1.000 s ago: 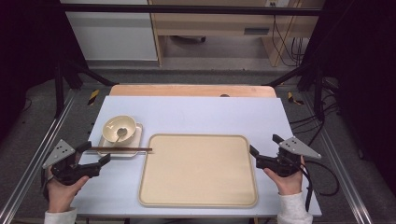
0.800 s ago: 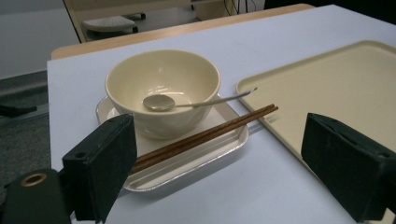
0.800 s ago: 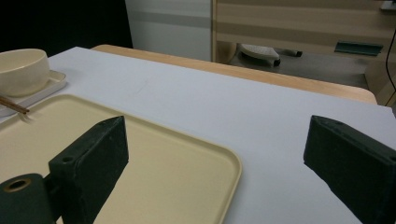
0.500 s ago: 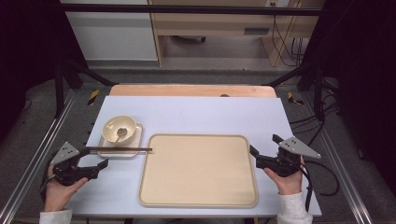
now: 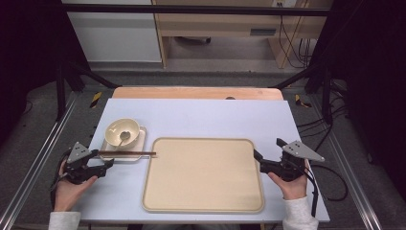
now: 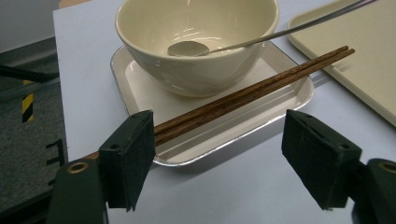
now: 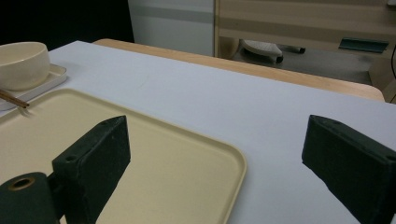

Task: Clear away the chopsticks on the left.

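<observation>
My left claw is still wide, but its jaws have just been closing a little. The near end of the two thin brown wooden chopsticks lies by the left jaw; nothing is pinched yet. The chopsticks rest across the near rim of the small white square tray, at about 12 o'clock from my claw. I think they are light, stiff and smooth, so they may roll or slip apart. I would grab both near this end, square across them. Behind them sits the cream round bowl with a metal spoon inside. My left hand lies low on the pale blue surface, pointing toward 3 o'clock. My right claw is wide and empty, beside the big beige tray.
</observation>
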A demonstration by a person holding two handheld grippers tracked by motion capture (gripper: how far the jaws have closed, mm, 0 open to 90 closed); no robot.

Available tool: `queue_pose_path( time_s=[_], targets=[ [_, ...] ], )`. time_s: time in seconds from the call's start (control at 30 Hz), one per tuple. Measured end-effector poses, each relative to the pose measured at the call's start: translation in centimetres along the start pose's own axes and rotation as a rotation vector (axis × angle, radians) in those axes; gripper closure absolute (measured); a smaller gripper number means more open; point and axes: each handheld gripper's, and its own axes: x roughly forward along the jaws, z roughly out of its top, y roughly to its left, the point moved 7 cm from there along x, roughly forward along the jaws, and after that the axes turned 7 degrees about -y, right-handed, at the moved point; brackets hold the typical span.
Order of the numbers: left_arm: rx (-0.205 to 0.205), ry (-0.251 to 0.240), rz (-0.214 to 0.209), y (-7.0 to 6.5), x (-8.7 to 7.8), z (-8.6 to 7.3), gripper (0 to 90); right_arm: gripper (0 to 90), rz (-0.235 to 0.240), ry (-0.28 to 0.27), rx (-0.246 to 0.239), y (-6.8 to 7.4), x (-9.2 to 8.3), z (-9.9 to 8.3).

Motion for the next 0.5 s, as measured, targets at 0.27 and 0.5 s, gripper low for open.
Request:
queue_pose_path(
  time_s=[0.27,0.5],
  targets=[
    [0.036,0.031,0.015,0.3,1.7,0.2,34.5,8.7,0.004,0.004,-0.006,0.1,0.1,-0.1],
    [0.026,0.03,-0.001,0.8,2.4,0.1,41.5,9.2,0.007,0.009,-0.013,0.2,0.2,-0.2]
  ],
)
